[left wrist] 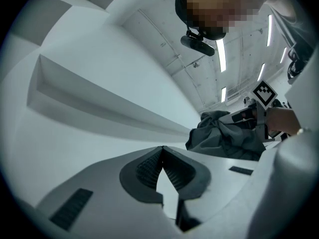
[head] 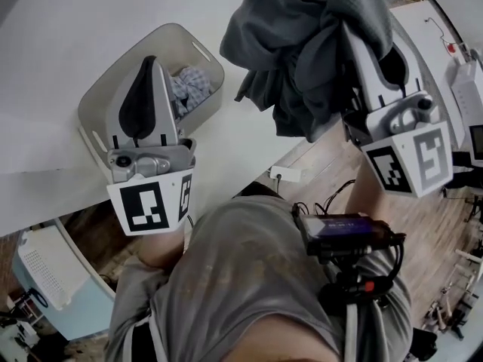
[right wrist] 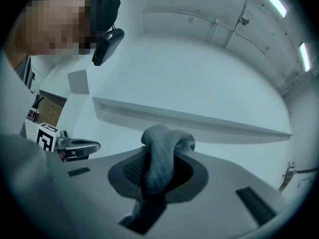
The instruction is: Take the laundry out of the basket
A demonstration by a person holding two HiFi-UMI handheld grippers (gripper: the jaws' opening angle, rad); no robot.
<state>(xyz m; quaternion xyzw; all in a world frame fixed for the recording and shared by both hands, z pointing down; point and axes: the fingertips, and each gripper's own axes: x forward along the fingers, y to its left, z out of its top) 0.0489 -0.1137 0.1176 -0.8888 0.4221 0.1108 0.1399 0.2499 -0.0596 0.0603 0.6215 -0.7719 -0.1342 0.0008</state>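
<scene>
Grey garment [head: 302, 44] in right gripper [right wrist: 158, 156]

Soft, matt, finely ribbed knit: dark grey crumpled cloth garment [head: 302, 44]. Smooth matt plastic: pale rounded basket [head: 106, 89]. Thin woven fabric: light checked cloth [head: 190, 87]. Low-sheen planks: brown wood floor [head: 423, 228].

Grey garment [head: 302, 44]: top cut off by upper edge.
Basket [head: 198, 51]: near side hidden behind left claw [head: 151, 60].
</scene>
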